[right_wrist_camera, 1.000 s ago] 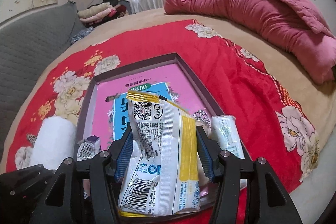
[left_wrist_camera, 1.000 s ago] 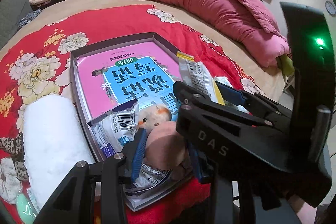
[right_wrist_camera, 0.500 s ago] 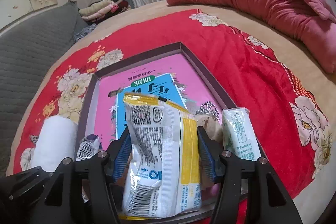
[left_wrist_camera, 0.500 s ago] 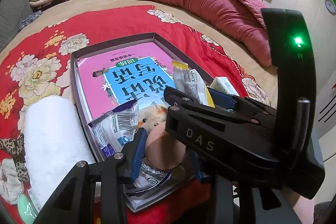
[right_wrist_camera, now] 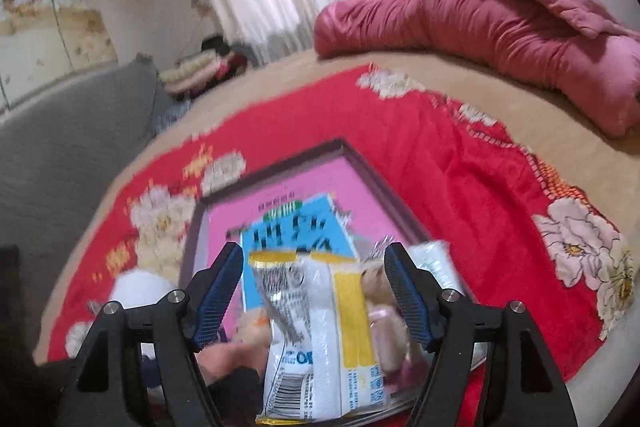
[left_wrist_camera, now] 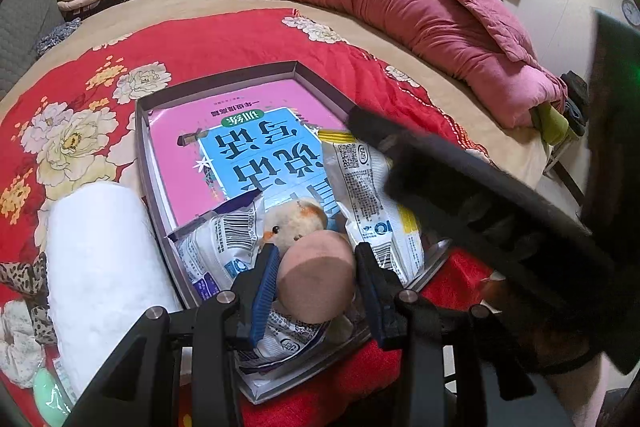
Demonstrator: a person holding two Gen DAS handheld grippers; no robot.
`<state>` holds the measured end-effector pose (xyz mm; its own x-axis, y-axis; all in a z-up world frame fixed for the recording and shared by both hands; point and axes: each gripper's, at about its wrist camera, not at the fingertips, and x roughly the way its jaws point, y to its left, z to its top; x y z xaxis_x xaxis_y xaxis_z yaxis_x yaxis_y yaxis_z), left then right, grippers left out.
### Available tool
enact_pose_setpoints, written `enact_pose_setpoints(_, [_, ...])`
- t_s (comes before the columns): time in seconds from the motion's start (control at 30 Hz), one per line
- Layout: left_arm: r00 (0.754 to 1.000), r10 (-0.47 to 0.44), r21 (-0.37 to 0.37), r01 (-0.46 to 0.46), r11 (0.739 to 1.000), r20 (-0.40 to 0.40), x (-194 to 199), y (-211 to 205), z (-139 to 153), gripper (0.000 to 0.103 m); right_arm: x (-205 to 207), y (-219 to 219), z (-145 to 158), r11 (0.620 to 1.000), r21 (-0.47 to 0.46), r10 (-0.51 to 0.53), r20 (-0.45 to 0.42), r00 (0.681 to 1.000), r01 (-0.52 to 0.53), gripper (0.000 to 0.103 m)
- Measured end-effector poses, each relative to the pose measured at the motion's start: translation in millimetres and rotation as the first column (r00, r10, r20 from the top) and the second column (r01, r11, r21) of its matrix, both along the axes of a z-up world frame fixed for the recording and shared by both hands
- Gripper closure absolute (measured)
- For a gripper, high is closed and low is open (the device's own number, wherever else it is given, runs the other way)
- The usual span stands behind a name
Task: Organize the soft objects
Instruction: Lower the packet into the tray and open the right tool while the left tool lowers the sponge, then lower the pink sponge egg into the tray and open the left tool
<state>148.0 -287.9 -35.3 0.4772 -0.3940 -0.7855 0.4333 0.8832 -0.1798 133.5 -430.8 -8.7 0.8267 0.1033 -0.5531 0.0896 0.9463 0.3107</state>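
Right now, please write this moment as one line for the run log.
left gripper: shut on plush toy | right gripper: open, jaws just opening around yellow-white packet | both over box

left gripper [left_wrist_camera: 316, 281]: black angular frame, blue ribbed pads, silver screw heads. right gripper [right_wrist_camera: 316, 291]: identical black arms, blue ribbed pads, silver screws; its housing carries a green indicator light
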Motion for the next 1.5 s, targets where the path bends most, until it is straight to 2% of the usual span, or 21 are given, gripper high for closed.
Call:
enact_pose_setpoints(0.13, [1.000,0.000,0.010,0.000,1.000,-0.010,4.1,-3.1,-1.4,0.060,-14.9,-16.6,11.7,0.997,0.016,-0.073,0.071,0.995,0.072,0.027])
enact_pose_setpoints(0.27, [1.000,0.008,0.033,-0.007,0.999,-0.017,8.9,-6.6,-5.0,0.059,-20.5,-29.1,11.0,0.992,0.045,-0.123,0.068,0.990,0.120,0.027])
enact_pose_setpoints(0.5, [1.000,0.011,0.037,-0.010,0.999,-0.021,9.8,-7.4,-3.8,0.059,-20.6,-28.4,5.7,0.993,0.044,-0.116,0.054,0.992,0.113,0.027])
enact_pose_setpoints(0.73, [1.000,0.005,0.031,-0.005,1.000,-0.011,7.4,-6.7,-0.6,0.055,-20.1,-28.6,1.1,0.993,0.042,-0.109,0.042,0.993,0.107,0.027])
enact_pose_setpoints(1.5, [1.000,0.028,0.009,-0.028,1.000,-0.003,2.0,8.8,7.3,0.053,-18.4,-24.7,-8.3,0.993,0.004,-0.114,-0.012,0.993,0.114,0.027])
